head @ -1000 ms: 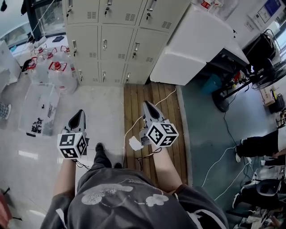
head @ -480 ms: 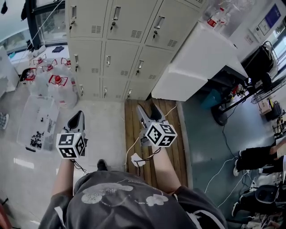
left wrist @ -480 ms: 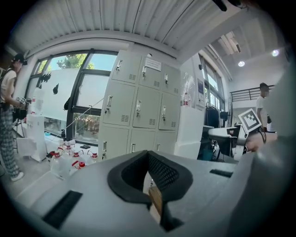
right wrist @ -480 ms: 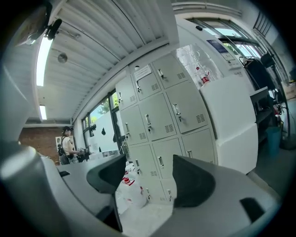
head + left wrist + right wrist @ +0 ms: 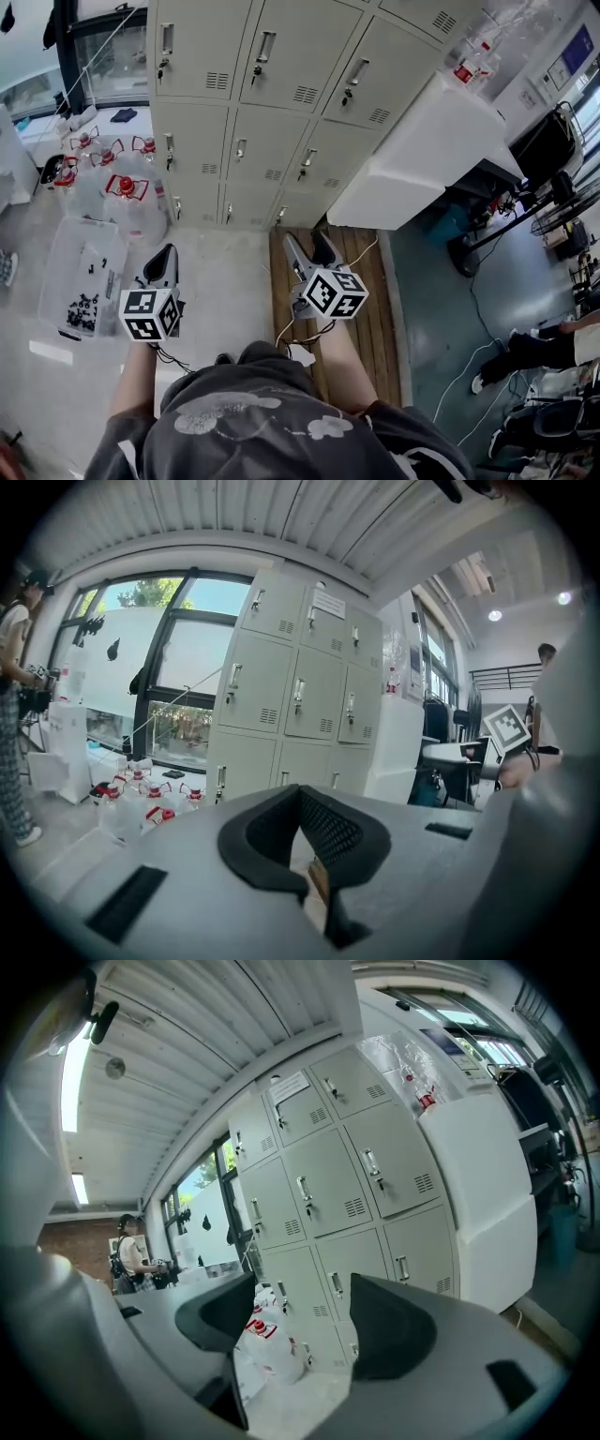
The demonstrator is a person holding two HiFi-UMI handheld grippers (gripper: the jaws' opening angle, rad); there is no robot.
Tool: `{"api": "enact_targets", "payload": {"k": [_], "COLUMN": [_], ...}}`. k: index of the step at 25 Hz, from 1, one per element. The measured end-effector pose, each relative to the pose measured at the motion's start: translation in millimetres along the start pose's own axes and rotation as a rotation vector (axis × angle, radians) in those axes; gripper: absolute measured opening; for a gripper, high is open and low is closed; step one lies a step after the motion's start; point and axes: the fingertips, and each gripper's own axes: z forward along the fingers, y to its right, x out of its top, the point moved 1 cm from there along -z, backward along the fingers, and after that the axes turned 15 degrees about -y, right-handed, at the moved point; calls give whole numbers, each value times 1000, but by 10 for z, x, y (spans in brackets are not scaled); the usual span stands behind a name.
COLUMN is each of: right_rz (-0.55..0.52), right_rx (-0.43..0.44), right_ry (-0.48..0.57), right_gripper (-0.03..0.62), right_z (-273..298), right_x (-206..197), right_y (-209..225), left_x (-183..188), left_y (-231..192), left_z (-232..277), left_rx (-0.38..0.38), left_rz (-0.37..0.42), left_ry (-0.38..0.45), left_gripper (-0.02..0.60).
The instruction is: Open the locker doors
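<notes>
Bank of grey lockers (image 5: 272,103), the task's object, fills the upper half of the head view. Every visible door is closed, and the top row is cut off by the picture's edge. The lockers stand well ahead of both grippers, and neither gripper touches them. A white cabinet (image 5: 422,150) stands against the bank's right side. Objects on its top are wrapped in clear plastic and hard to identify. A strip of wooden floorboards (image 5: 361,281) runs from the lockers back toward the person wearing the camera, whose torso hides its near end. A clear plastic bin (image 5: 70,281) lies on the pale floor at left, holding dark small parts too small to name. Translucent jugs with red caps (image 5: 127,192) cluster beside the lockers' left end. Left gripper (image 5: 167,251): its fingers (image 5: 352,832) are closed, tips together, gripping nothing. A small tan scrap in the slit between them cannot be identified. Right gripper (image 5: 307,239): its fingers (image 5: 389,1330) have just been opening and now stand wide apart and empty. Only the distant jugs and lower locker doors are seen through the gap. A bystander (image 5: 11,714) is cropped by the left gripper view's edge. A paper label (image 5: 329,603) sits on an upper door, its print illegible.
</notes>
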Motion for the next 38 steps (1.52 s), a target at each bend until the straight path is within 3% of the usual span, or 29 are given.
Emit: {"api": "enact_targets", "payload": {"k": [5,11,18,24,33,38], "right_rz": [-30,-41,-76,-164,-263,-325], "right_rx": [-6,35,171,278,426,505], "right_ry": [-30,-35,-41,-8,41,42], "right_gripper": [308,308,308,308,308,308], "right_z": [249,796,1754,2534,3328,3705], "right_x": [82,281,629,1224,1926,2114], "right_y": [22,-35,-295,-653,-1196,-1560], "left_x": [8,232,654,1215,1859,1987], "left_y": [-191,-596,-1048,-1464,-1847,-2048], "left_z": [159,337,657,920,1156,1202], "left_rx": [0,54,128,207,306,363], "left_rz": [-15,-43,-43,-33,-24,-24], "left_ry": [-16,9,43,84,153,162], "left_gripper": [8,8,8,8,8,8]}}
